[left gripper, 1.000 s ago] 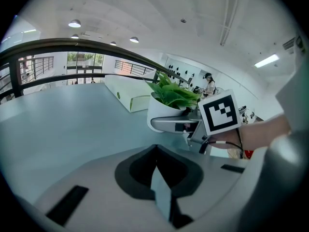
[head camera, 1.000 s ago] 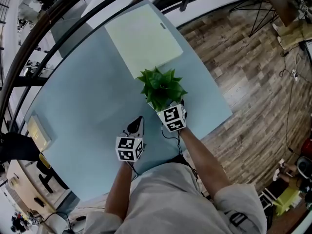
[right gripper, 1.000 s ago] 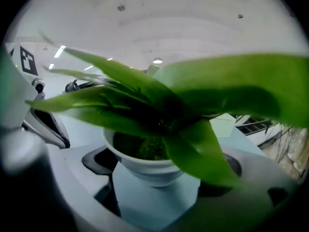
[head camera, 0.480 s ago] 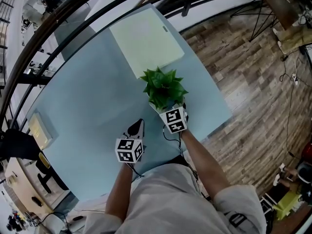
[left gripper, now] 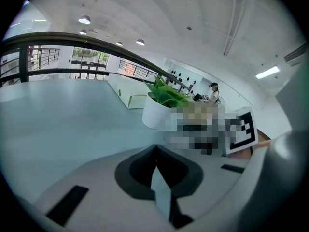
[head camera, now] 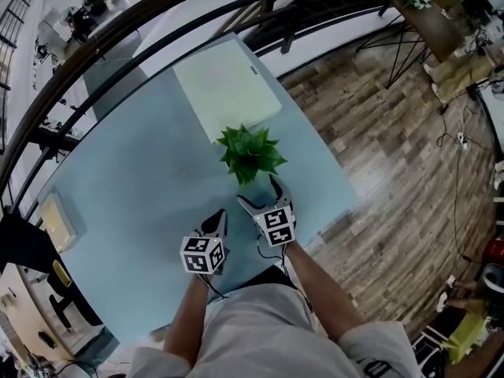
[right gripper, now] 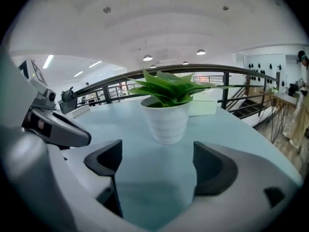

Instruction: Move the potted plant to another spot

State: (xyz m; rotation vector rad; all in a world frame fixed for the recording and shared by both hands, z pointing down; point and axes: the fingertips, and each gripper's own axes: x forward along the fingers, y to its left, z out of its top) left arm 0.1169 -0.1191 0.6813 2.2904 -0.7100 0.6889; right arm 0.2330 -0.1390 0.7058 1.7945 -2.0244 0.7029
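The potted plant [head camera: 250, 154], spiky green leaves in a white ribbed round pot, stands upright on the pale blue counter [head camera: 134, 172], just beyond the tips of the right gripper [head camera: 258, 194]. In the right gripper view the potted plant [right gripper: 165, 119] sits straight ahead of the gap in the right gripper [right gripper: 157, 151], a strip of bare counter [right gripper: 231, 124] between the pot and the dark fingers [right gripper: 215, 166]. Those fingers are spread wide. They have just been closing a little, with nothing between them and neither pad touching the pot.

The left gripper [head camera: 218, 219] is beside the right one, nearer the person. The left gripper view shows the left gripper [left gripper: 155, 149] with its fingers pressed together at the tips and holding nothing. The potted plant [left gripper: 157, 112] stands ahead of them and a little to the right.

Beyond the plant from both sets of fingers lies a flat, pale yellow-green rectangular box [head camera: 226, 87], apart from the pot.
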